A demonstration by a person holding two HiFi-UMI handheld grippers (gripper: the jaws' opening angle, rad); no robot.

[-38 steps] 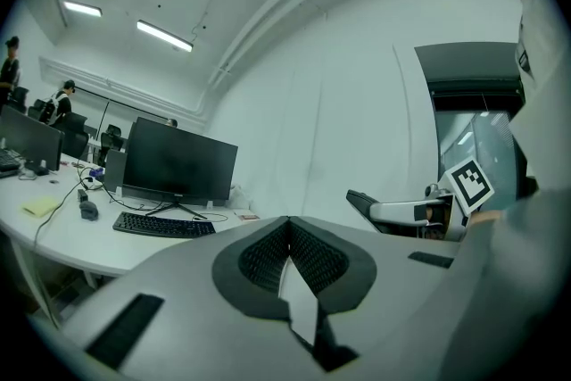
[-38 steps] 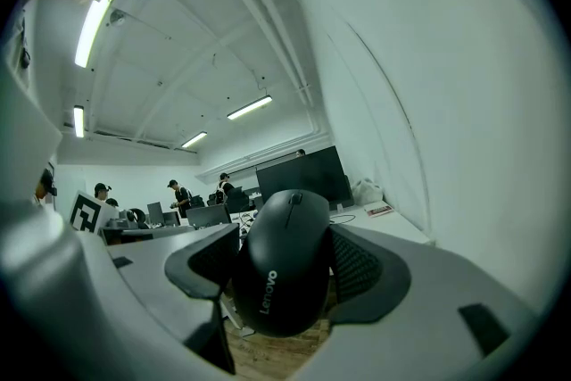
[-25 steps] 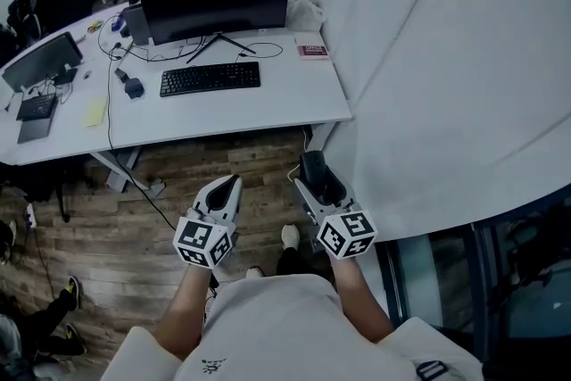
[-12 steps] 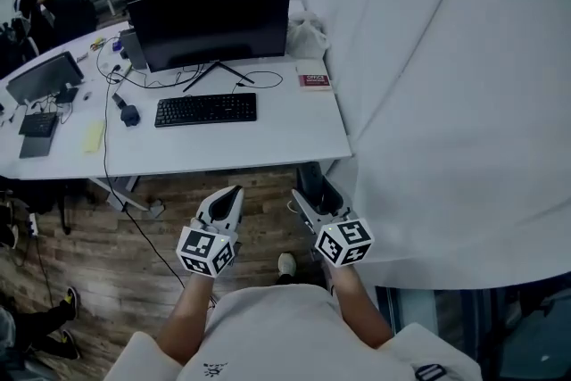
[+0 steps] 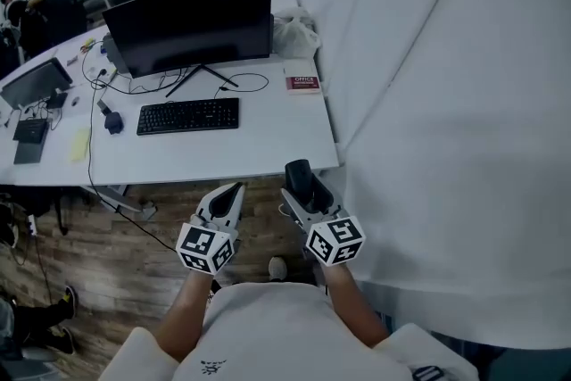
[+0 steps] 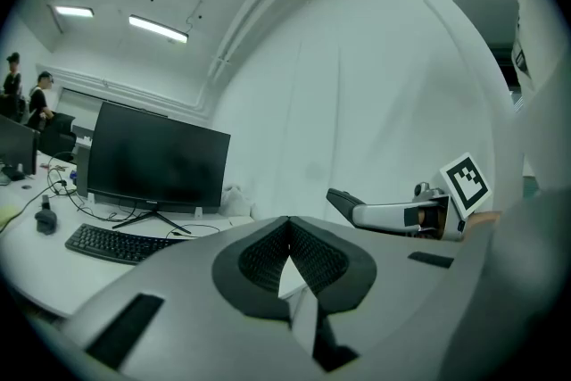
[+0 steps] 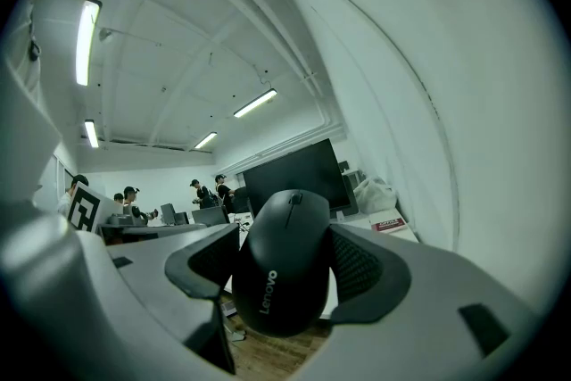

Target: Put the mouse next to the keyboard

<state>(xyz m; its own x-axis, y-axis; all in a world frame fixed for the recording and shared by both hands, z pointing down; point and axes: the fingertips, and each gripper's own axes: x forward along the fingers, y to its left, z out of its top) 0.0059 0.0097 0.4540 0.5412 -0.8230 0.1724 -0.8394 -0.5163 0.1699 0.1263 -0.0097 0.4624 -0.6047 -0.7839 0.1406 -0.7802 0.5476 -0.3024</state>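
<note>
The right hand-held gripper [image 5: 302, 185] is clamped on the black mouse [image 7: 284, 272], its ribbed pads pressing the two flanks while the nose and tail stick out beyond them; the left hand-held gripper [image 5: 228, 202] has its jaws together on nothing; both hang in front of the person over the wooden floor [image 5: 134, 245], short of the near edge of the white counter [image 5: 268, 152]; so the mouse is in the air, well apart from the keyboard [image 5: 188, 115], which lies in front of the monitor [image 5: 189, 24]; the carry looks barely begun

The likely trouble is the grip; the shell is smooth and rounded, so a jolt or a loosened squeeze on the way could let it slide out, and here it would fall to the floor rather than the counter; coming in too low could knock it against the counter edge; a cable [image 5: 245, 85] loops behind the keyboard, and setting the mouse on it would leave it tilted; the bare stretch right of the keyboard seems the safer spot, away from the red booklet [image 5: 302, 83]; opening the jaws before the mouse rests flat could make it skid
</note>
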